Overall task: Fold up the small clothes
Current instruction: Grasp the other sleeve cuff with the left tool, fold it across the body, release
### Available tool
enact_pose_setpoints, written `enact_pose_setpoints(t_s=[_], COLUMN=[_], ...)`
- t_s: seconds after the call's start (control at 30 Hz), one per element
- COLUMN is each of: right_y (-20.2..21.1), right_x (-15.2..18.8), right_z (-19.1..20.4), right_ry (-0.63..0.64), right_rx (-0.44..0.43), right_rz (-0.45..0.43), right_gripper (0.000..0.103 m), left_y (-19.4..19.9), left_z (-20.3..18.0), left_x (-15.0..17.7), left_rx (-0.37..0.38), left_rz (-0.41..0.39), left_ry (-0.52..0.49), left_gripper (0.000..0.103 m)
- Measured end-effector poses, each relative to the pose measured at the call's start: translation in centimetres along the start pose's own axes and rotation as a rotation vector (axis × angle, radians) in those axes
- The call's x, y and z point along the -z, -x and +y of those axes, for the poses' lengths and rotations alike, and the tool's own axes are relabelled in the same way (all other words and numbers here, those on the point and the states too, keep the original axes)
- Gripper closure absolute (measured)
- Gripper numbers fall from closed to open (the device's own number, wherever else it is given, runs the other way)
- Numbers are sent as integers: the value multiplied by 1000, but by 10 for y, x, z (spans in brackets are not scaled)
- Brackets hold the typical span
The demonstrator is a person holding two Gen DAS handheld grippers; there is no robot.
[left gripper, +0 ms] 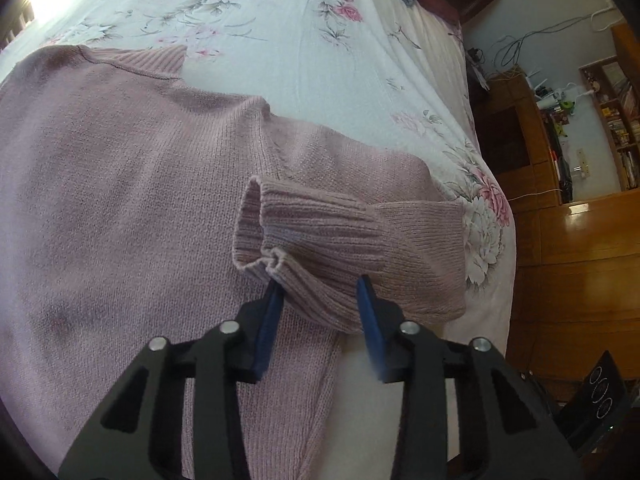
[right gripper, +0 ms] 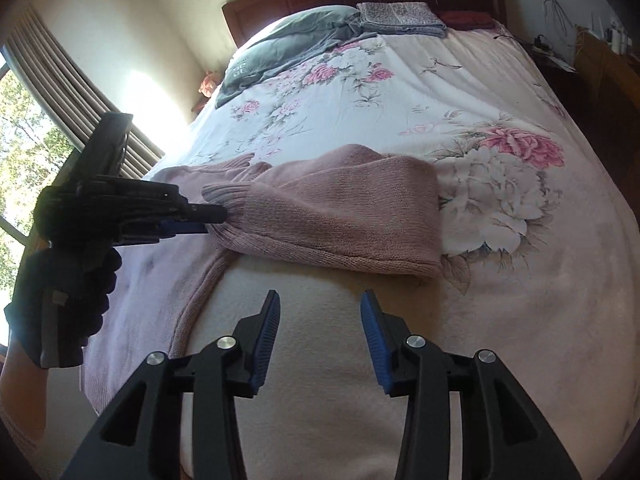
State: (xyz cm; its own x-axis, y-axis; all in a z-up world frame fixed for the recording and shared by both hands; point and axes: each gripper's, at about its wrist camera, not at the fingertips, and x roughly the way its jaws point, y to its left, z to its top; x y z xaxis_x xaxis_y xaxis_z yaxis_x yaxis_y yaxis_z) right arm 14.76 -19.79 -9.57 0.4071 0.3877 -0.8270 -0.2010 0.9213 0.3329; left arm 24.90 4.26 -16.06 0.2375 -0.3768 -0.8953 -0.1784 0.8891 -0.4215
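Sweater (left gripper: 120, 184) pink knit, sleeve (left gripper: 360, 240) folded inward | left gripper (left gripper: 320, 292) jaws wide around cuff | right gripper (right gripper: 320, 304) jaws wide, empty

Bright daylight from the window (right gripper: 24, 128) blows out highlights; fisheye bends and darkens the edges.

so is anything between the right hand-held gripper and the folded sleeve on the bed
Nothing visible. The right hand-held gripper is open over bare bedspread, and the folded sleeve of the pink sweater lies just ahead of it. The left hand-held gripper is at the cuff, off to the side.
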Motion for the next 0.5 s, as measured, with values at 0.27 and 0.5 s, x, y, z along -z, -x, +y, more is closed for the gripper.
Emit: enact_pose_setpoints(t_s=[0.27, 0.5], right_y=[-4, -13], right_x=[-4, -17], right_z=[-1, 20], right_ry=[-34, -8], right_rx=[-9, -33], right_rz=[-15, -12], right_gripper=[60, 60], left_y=[83, 166], left_z=[24, 92], left_x=[-2, -16], left_rx=[113, 55], left_rz=[-269, -459], left_ry=[58, 127], left_gripper=[99, 99])
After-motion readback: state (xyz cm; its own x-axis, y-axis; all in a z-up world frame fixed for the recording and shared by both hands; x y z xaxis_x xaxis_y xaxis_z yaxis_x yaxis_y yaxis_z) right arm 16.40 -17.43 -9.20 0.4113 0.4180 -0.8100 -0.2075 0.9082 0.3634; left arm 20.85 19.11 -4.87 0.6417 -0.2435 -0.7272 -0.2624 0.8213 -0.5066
